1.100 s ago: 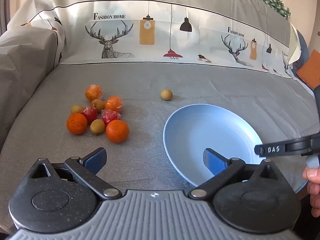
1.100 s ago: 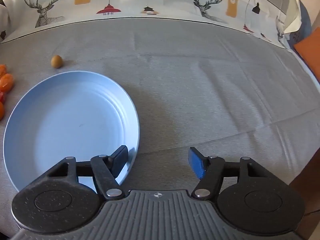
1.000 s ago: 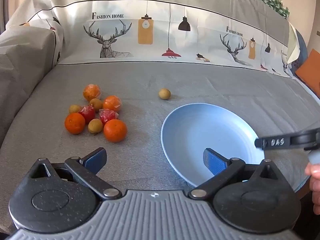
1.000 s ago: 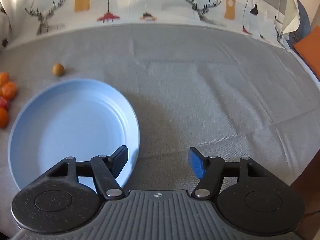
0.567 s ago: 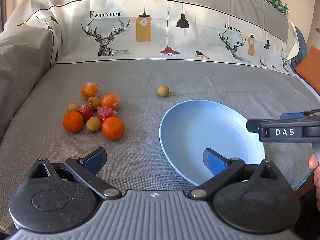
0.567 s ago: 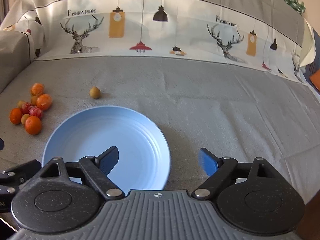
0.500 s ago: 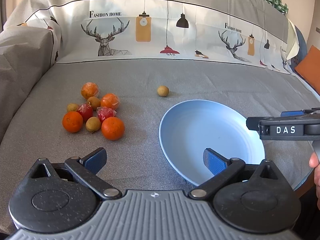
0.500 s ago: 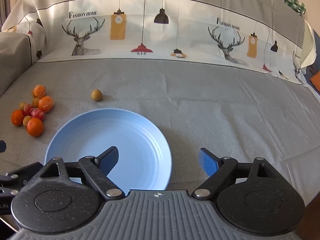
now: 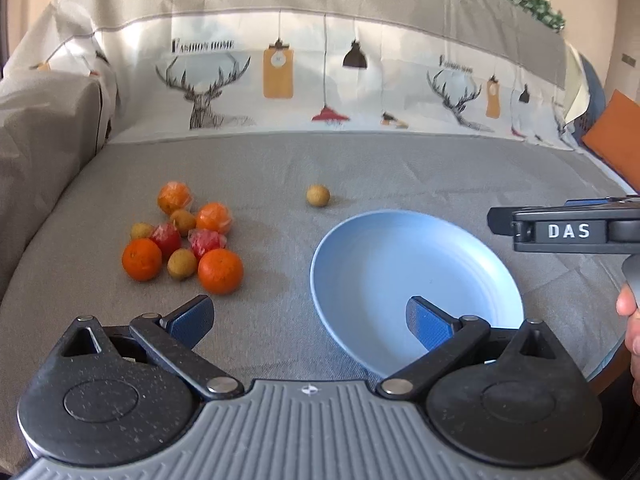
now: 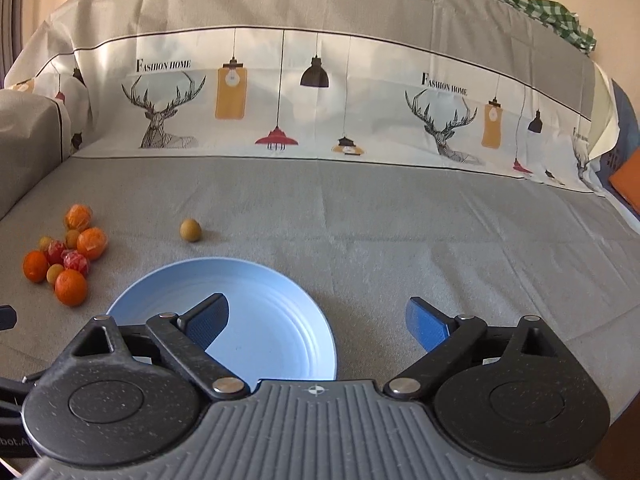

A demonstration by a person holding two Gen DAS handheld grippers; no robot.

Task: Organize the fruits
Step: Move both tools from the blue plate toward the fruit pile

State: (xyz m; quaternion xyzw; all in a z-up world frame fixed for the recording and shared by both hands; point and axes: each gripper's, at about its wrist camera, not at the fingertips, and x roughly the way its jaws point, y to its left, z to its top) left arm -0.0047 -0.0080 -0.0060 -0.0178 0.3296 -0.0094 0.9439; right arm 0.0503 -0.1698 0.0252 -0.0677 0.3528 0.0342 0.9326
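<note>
A cluster of fruit (image 9: 182, 236) lies on the grey cloth at the left: oranges, red wrapped fruits and small tan longans; it also shows in the right wrist view (image 10: 66, 254). One lone longan (image 9: 318, 195) (image 10: 190, 230) sits apart, beyond the plate. An empty light-blue plate (image 9: 416, 280) (image 10: 224, 328) lies at the near right. My left gripper (image 9: 308, 318) is open and empty, near the plate's left rim. My right gripper (image 10: 316, 320) is open and empty above the plate's right edge; its side shows in the left wrist view (image 9: 568, 230).
A printed cloth with deer and lamps (image 10: 320, 100) drapes the sofa back behind the grey seat. A covered armrest (image 9: 40, 140) rises at the left. An orange cushion (image 9: 616, 136) lies far right. A hand (image 9: 632, 320) holds the right gripper's handle.
The right gripper has lifted and tilted up and back, its view swinging from the plate's right side to the whole seat. Its jaws have widened. The left gripper has barely moved.
</note>
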